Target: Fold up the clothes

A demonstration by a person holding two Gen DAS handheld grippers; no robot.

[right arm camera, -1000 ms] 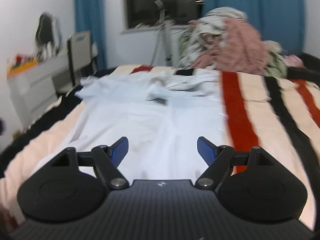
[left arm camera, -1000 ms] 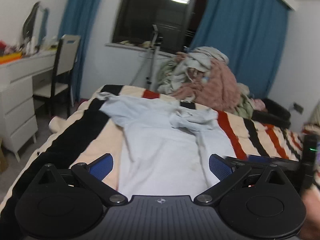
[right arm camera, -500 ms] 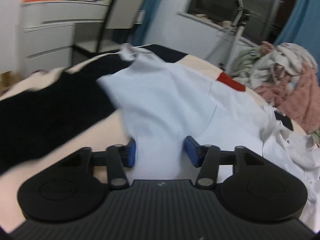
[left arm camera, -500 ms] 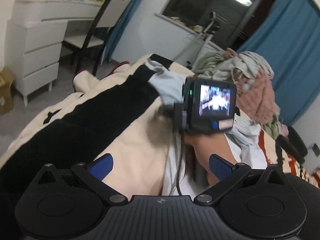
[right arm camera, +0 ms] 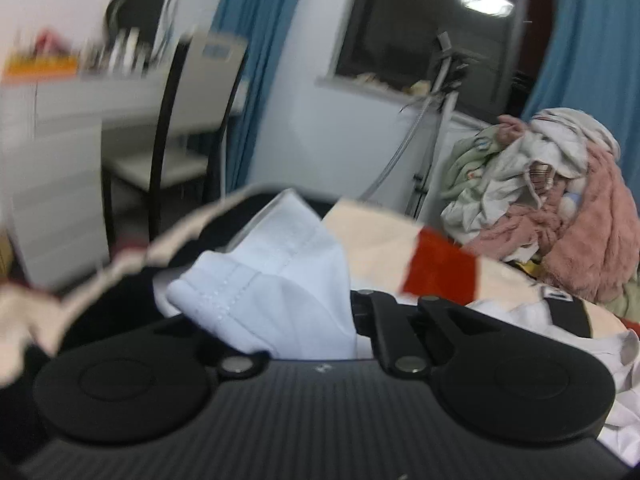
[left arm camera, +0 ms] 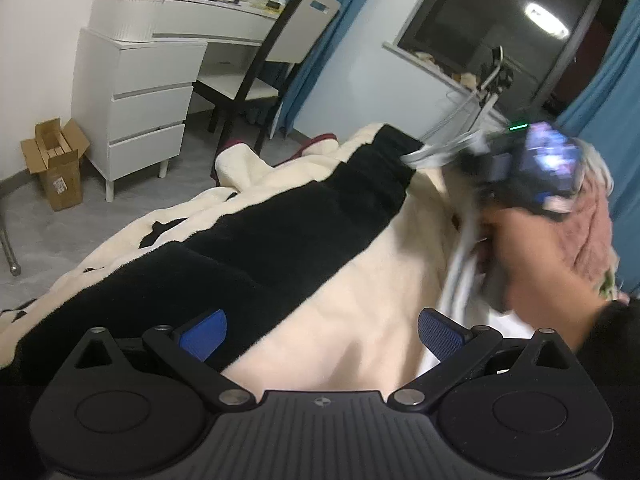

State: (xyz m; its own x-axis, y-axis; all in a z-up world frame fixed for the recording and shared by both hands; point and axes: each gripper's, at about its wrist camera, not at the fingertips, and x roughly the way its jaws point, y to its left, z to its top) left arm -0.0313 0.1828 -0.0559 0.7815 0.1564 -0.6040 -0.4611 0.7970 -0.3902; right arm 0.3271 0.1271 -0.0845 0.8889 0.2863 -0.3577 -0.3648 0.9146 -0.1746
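The left gripper (left arm camera: 322,330) is held low over the striped blanket (left arm camera: 360,300) near the bed's left edge, its blue-padded fingers (left arm camera: 202,334) spread wide apart with nothing between them. Just beyond and to its right, the person's right hand (left arm camera: 532,264) is seen, blurred, wrapped around the handle of the right gripper (right arm camera: 308,320), with pale fabric trailing beneath it.

In the right wrist view, the right gripper's fingers are closed together on a bunched fold of the light blue shirt (right arm camera: 288,292), which is lifted clear of the blanket in front of the camera. The rest of the white-blue garment is spread on the bed at the lower right of that view.

The blanket is cream with broad black and red stripes (right arm camera: 440,268). At the bed's far end a pile of unfolded clothes (right arm camera: 560,216) is heaped, pink and pale green among them.

Beyond the bed's left edge, a cardboard box (left arm camera: 56,160) stands on the grey floor beside a white drawer unit (left arm camera: 136,100). A dressing table (left arm camera: 192,12) cluttered with bottles and a chair (left arm camera: 280,48) are set behind it. Blue curtains (right arm camera: 592,40) frame a dark window (left arm camera: 508,20).
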